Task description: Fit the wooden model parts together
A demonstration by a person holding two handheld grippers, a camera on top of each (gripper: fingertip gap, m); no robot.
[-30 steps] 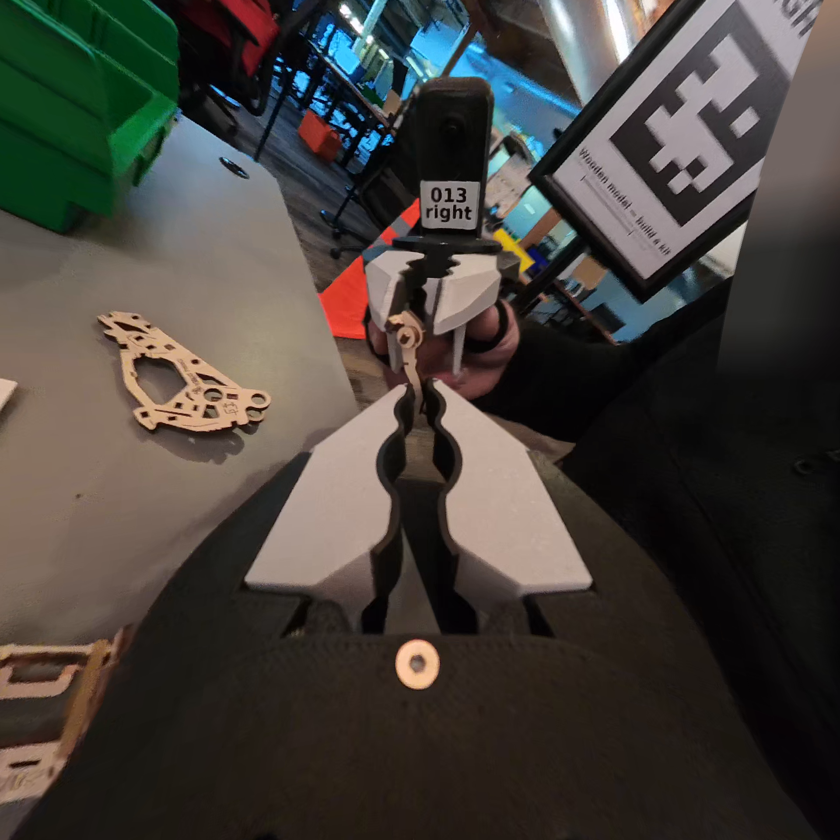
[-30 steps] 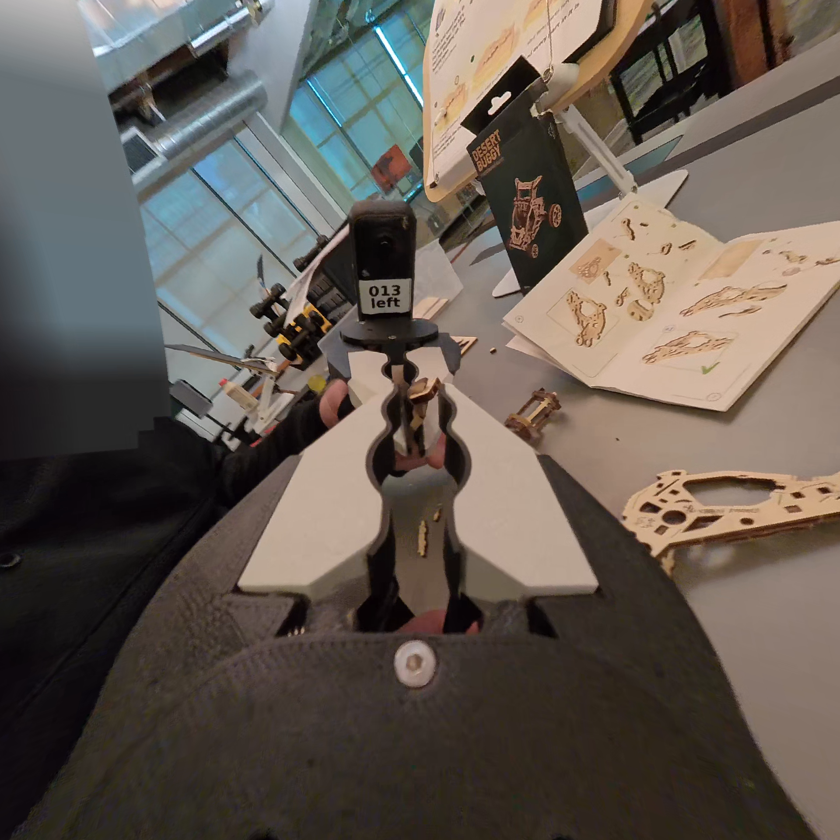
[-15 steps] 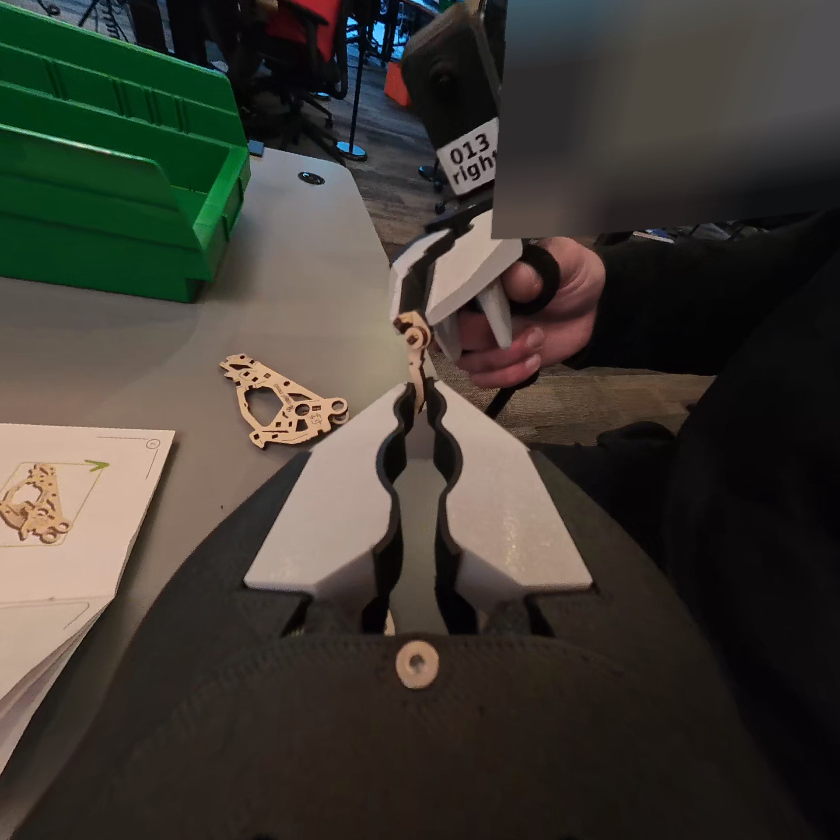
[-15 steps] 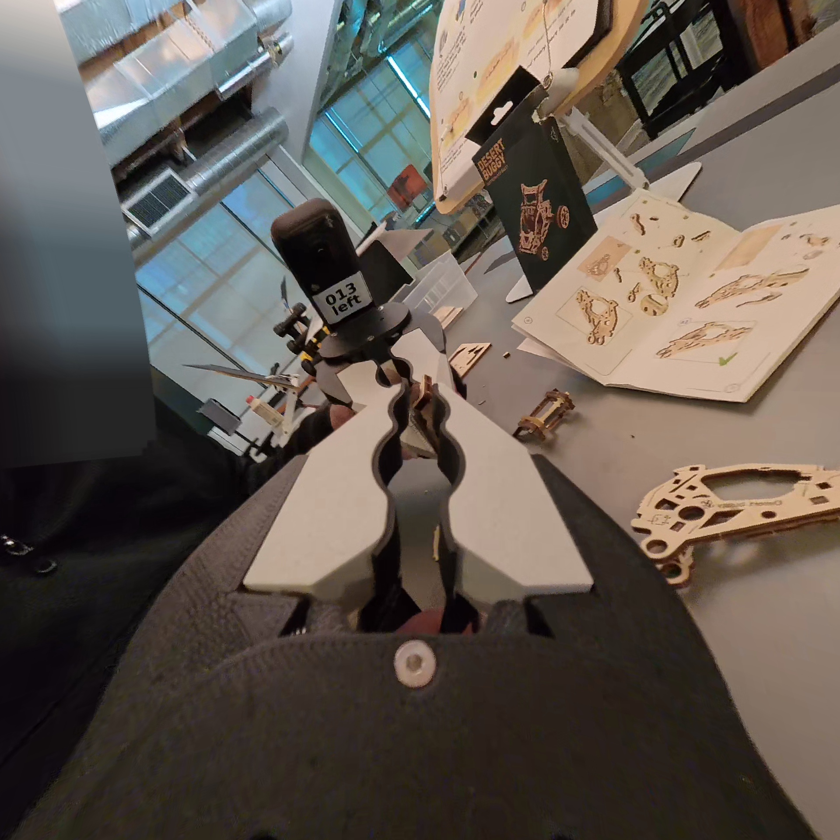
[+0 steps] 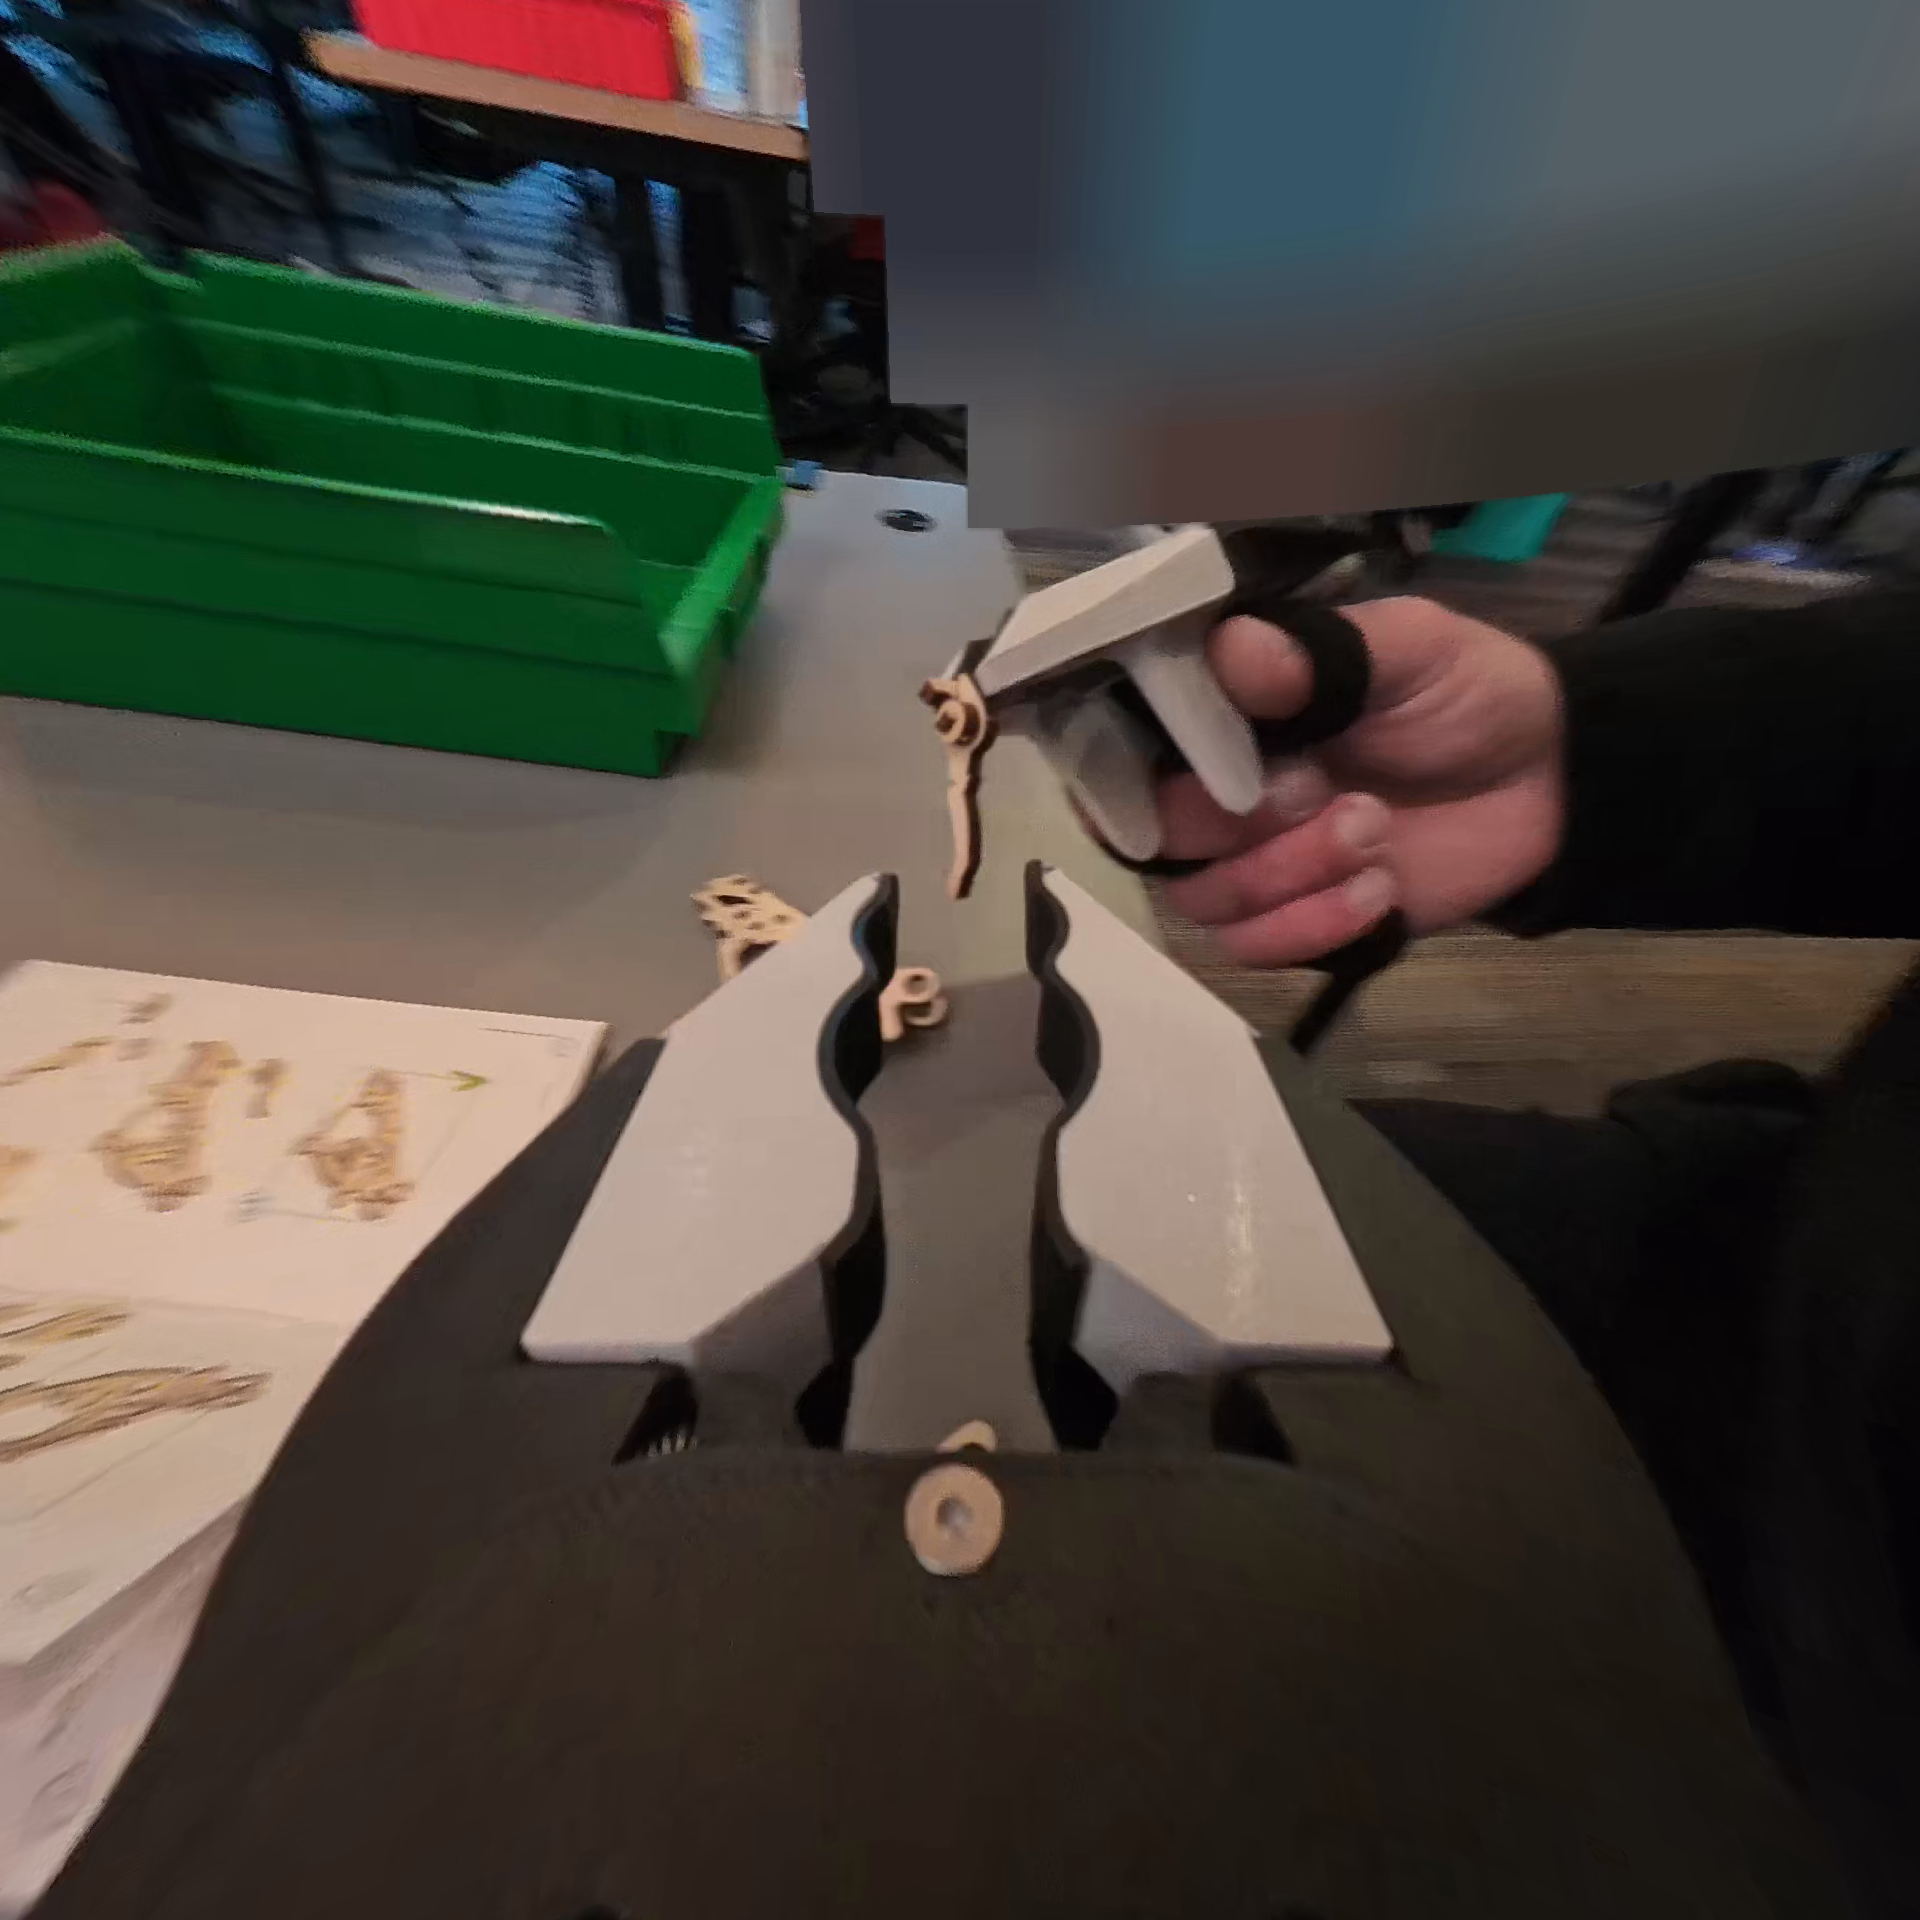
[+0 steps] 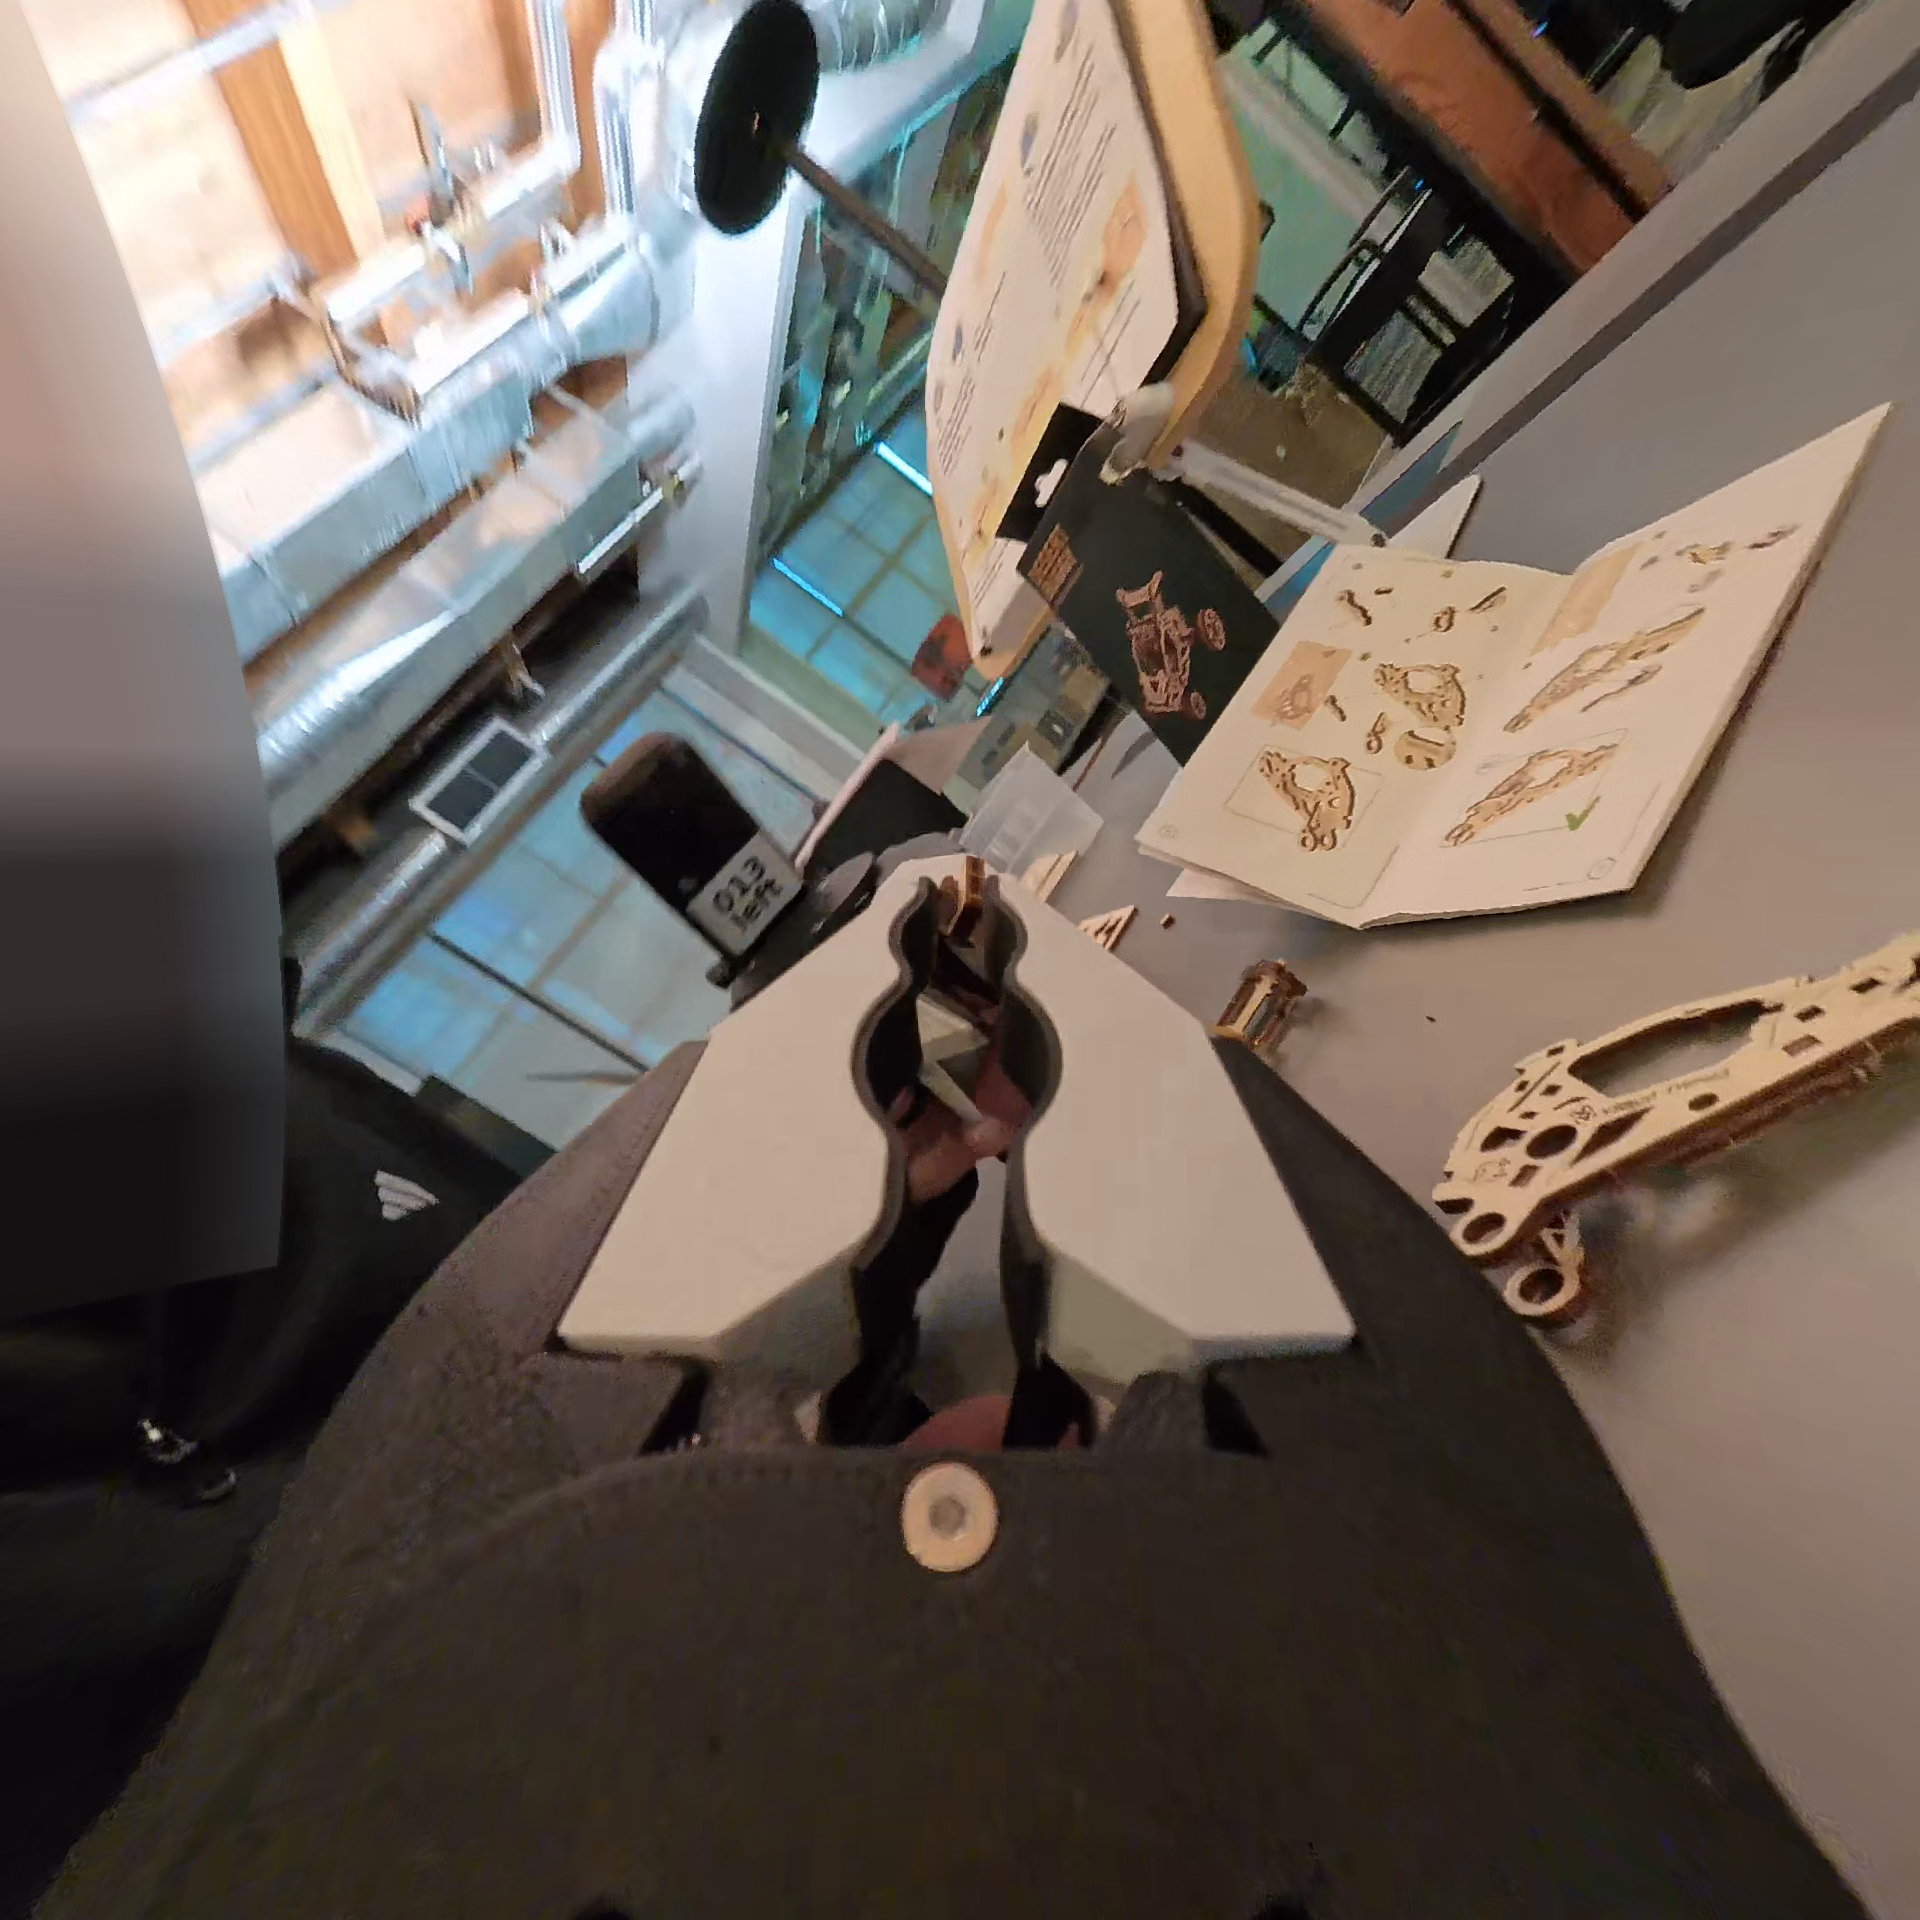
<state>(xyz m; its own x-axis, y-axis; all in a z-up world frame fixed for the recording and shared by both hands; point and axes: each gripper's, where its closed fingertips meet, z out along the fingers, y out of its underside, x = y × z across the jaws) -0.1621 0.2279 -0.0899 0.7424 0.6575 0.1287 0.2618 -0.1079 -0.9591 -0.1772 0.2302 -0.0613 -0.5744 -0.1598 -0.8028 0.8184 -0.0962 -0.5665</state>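
Grey-fingered left gripper (image 5: pixel 961 896) stood open on nothing; just beyond, the right gripper (image 5: pixel 971 694) pinched a slim pale wooden lever part (image 5: pixel 964 790). Farther off lay a printed instruction booklet (image 6: pixel 1538 717) and a lettered black kit card (image 6: pixel 1148 613).

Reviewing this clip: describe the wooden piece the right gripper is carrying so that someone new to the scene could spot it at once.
In the left wrist view, start at the green bin on the grey table and look right to the right gripper in a hand. Its tips pinch the small wooden part: a slim curved strip with a round holed head, hanging in the air, unlike the flat pieces below.
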